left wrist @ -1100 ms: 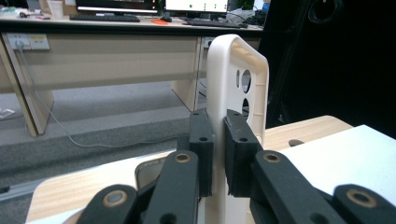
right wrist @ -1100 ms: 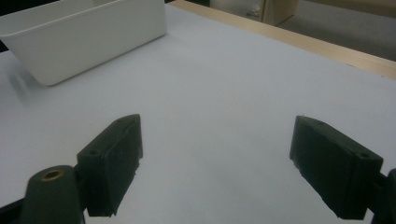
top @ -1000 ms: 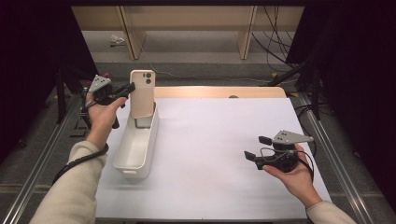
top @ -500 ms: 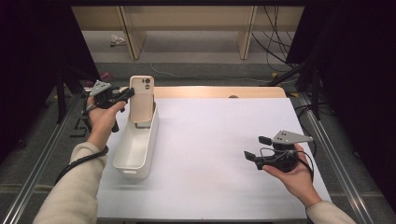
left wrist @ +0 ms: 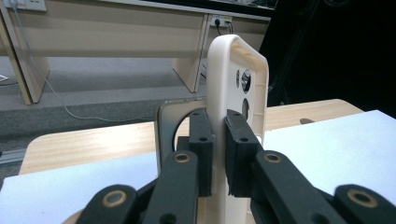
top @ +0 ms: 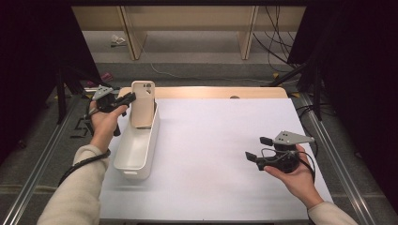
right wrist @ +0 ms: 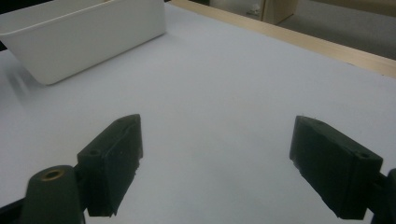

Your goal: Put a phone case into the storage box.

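- Left claw [top: 127, 99], upper left of the high view, was clamped on a cream phone case [top: 143, 104] standing upright over the white bin's [top: 136, 152] far end.
- Right claw [top: 257, 149] sat wide open and empty, lower right, over the white surface [top: 211, 140].

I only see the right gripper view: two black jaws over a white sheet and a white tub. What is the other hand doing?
Observer: The left gripper is pinching a cream phone case by its edge.
Operator: Where is that case?
Observer: Upright, with its lower end inside the far end of the white tub.
Operator: Anything else in the tub?
Observer: From the high view, the rest of its inside looks bare.
Operator: And my own gripper?
Observer: The right gripper rests in an upturned hand near the sheet's right edge, jaws apart.
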Available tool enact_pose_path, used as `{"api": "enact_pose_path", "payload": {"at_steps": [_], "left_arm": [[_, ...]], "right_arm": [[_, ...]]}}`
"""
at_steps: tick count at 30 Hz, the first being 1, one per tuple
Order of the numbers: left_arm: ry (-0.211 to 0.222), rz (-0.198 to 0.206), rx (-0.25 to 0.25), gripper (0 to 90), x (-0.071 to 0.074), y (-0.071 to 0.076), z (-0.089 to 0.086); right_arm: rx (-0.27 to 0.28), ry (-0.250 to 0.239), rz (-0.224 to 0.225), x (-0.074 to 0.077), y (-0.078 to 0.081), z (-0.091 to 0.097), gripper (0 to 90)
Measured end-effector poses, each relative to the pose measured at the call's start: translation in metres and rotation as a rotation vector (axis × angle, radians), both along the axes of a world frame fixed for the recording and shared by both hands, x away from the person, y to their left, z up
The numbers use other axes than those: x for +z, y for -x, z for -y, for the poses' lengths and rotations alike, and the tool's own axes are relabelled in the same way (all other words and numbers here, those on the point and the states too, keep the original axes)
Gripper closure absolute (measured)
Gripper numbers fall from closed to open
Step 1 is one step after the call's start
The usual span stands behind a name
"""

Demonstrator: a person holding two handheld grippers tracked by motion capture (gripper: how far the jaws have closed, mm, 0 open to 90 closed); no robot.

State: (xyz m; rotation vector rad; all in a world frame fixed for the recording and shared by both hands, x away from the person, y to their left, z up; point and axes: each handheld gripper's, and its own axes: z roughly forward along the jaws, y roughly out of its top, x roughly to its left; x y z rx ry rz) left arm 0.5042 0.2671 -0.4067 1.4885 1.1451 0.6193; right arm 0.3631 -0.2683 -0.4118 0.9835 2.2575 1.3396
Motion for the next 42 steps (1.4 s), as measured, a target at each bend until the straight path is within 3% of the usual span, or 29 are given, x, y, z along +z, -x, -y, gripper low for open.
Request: {"api": "enact_pose_path", "payload": {"at_steps": [12, 29, 42], "left_arm": [[0.021, -0.017, -0.003, 82.4, -0.012, 0.000, -0.002], [-0.007, -0.047, -0.006, 81.4, -0.021, -0.003, -0.001], [-0.077, -0.076, 0.009, 79.7, -0.026, -0.007, 0.000]], "right_arm": [[0.000, -0.001, 0.000, -0.001, 0.000, 0.000, 18.1], [0.000, -0.001, -0.001, -0.001, 0.000, 0.000, 18.1], [0.002, 0.000, -0.003, -0.001, 0.000, 0.000, 18.0]]}}
